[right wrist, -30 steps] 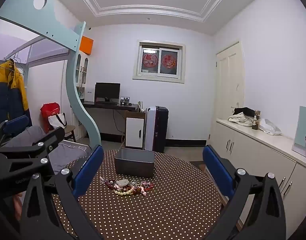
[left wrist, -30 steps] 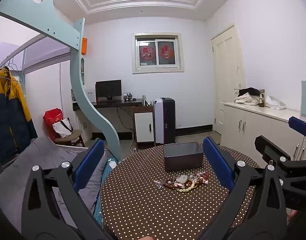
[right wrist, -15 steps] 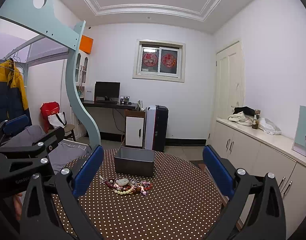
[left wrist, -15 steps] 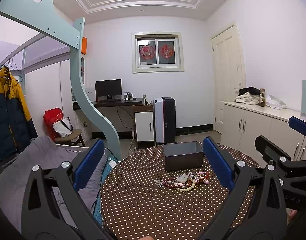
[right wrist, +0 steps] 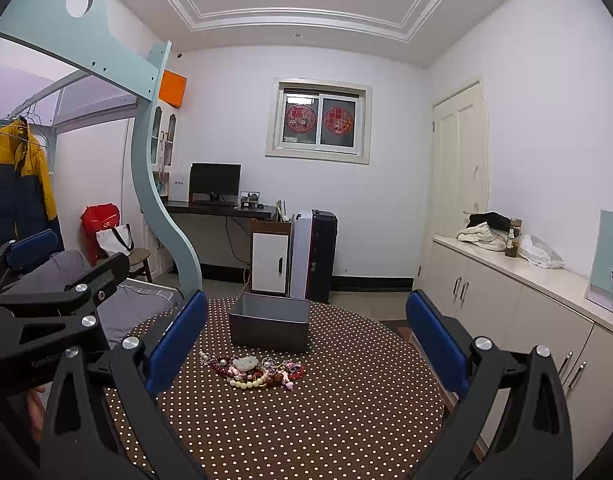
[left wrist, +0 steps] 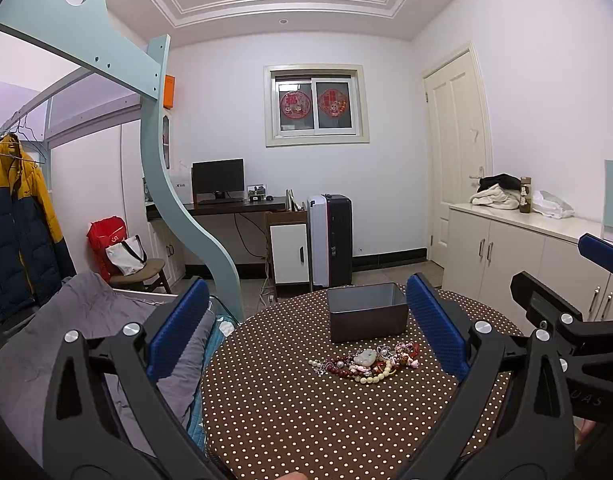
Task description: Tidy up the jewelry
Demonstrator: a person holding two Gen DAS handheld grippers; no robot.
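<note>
Two views, left wrist first: the left hand-held gripper [left wrist: 306, 320] hangs spread wide and empty above the round dotted tabletop [left wrist: 306, 420], probably lining up on the jewelry [left wrist: 366, 362], a tangled heap of glossy beads just before the dark, smooth-walled box [left wrist: 366, 312]; right wrist view: the right hand-held gripper [right wrist: 306, 332] likewise gapes, holding nothing, facing the same heap [right wrist: 252, 372] and box [right wrist: 269, 322].

I see a jacket [left wrist: 16, 216] hanging left, a monitor [left wrist: 217, 176] on the far desk [left wrist: 234, 205], a suitcase [left wrist: 330, 240] beside it.
</note>
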